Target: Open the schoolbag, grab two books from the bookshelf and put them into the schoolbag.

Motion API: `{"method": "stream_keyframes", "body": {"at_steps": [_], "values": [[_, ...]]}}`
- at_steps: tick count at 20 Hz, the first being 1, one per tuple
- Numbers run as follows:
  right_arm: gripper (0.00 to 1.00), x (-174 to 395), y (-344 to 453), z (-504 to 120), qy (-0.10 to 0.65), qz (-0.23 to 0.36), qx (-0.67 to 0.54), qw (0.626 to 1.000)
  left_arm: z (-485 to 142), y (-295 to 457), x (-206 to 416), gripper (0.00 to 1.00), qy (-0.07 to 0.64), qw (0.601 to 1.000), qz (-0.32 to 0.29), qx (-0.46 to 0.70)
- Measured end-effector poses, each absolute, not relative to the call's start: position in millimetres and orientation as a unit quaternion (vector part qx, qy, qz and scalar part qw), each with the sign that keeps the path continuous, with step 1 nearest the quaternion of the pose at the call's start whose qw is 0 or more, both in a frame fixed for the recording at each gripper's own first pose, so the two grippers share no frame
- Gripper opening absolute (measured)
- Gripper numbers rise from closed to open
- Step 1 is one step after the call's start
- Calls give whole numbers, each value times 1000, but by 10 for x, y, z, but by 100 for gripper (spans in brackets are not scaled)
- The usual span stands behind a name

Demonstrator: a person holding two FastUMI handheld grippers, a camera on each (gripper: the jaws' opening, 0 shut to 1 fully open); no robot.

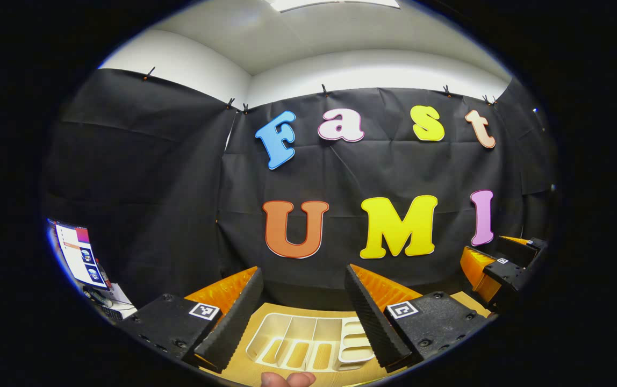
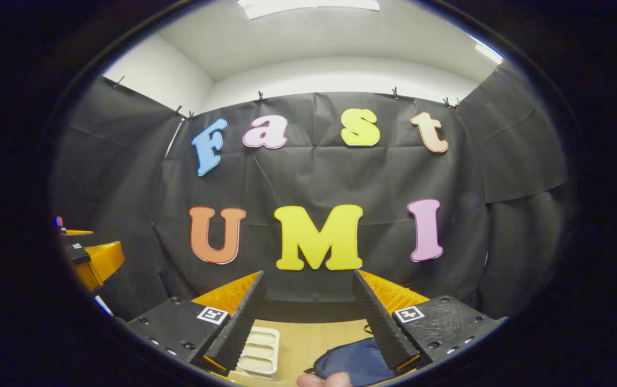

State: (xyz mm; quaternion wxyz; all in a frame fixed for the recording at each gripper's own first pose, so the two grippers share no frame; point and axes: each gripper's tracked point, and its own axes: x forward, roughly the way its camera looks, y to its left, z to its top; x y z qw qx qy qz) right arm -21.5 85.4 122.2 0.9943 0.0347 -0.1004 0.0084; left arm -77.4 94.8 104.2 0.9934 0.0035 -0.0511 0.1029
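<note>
We see the wooden table (image 1: 265, 322) spread below both grippers, running up to the black cloth wall. In the left gripper view a white bookshelf (image 1: 308, 341), a slotted rack, lies on the table right under us, framed between the fingers; its long axis runs across the view from left to right, and its dividers point away from us toward the wall. The slots look bare, though we cannot tell for sure. In the right gripper view the same bookshelf shows at lower left, just beside the left finger, and the dark blue schoolbag (image 2: 354, 365) lies on the table at lower centre, partly tucked behind the right finger; which way it points we cannot tell. The left gripper (image 1: 304, 317) hangs above the rack with its fingers spread wide, holding nothing. The right gripper (image 2: 308, 322) is likewise spread wide and empty, above the gap between rack and bag. A monitor (image 1: 77, 252) glows at far left. A fingertip (image 1: 287, 379) peeks in at the bottom edge.
</note>
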Motion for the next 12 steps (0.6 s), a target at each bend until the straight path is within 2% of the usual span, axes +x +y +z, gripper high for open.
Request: {"method": "stream_keyframes", "body": {"at_steps": [1,2,5,6,8,11,12], "values": [[93,-215,889,1228,-101,12,33,994,1061,964,-779,97,-52,993,105,4],[96,-206,919,1224,-99,14,30,994,1058,974,-779,97,-52,993,105,6],[96,-172,948,1222,-93,13,37,995,1075,1002,-759,97,-51,993,108,5],[93,-158,943,1231,-93,12,39,995,1075,1006,-737,97,-50,993,106,5],[96,-155,889,1263,-98,3,40,994,1106,1043,-710,97,-53,993,107,7],[96,-142,829,1249,-98,-5,38,994,1111,1022,-633,97,-53,993,102,9],[93,-128,800,1245,-97,-8,37,995,1118,1008,-635,97,-54,993,100,8]]}}
